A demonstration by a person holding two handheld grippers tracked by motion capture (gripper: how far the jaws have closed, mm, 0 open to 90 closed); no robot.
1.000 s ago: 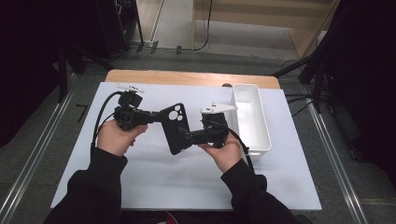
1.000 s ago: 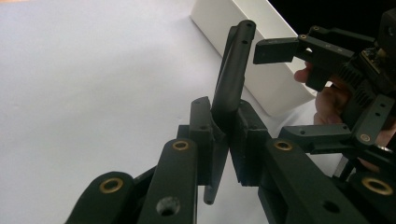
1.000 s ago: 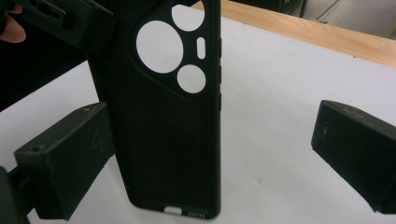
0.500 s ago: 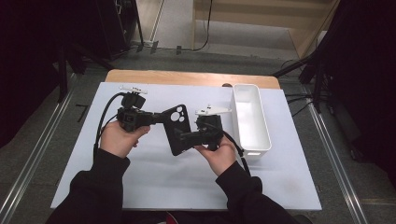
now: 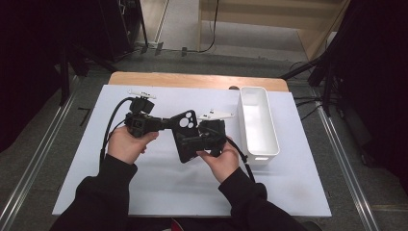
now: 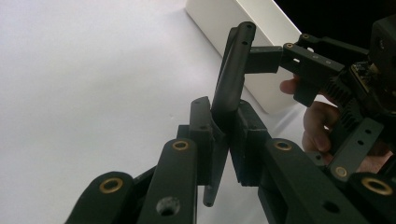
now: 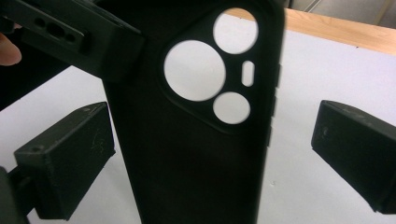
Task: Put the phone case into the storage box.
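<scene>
Gripping black rubbery phone case (image 5: 185, 135) mid-air above white table (image 5: 144, 187) with my left gripper (image 6: 223, 140), clamped on edge. My right gripper (image 7: 212, 163) spread wide around it. Thin-edge grip risking case twisting out.

Bright, even light falls from overhead on the white table (image 5: 159, 187), with faint soft shadows under the hands. The room beyond goes nearly black at both sides in the high view. Up close, the black phone case (image 7: 196, 140) is soft and out of focus, its surface a flat dark mass. The left gripper (image 6: 219, 140) looks sharper, brass rivets glinting.
</scene>
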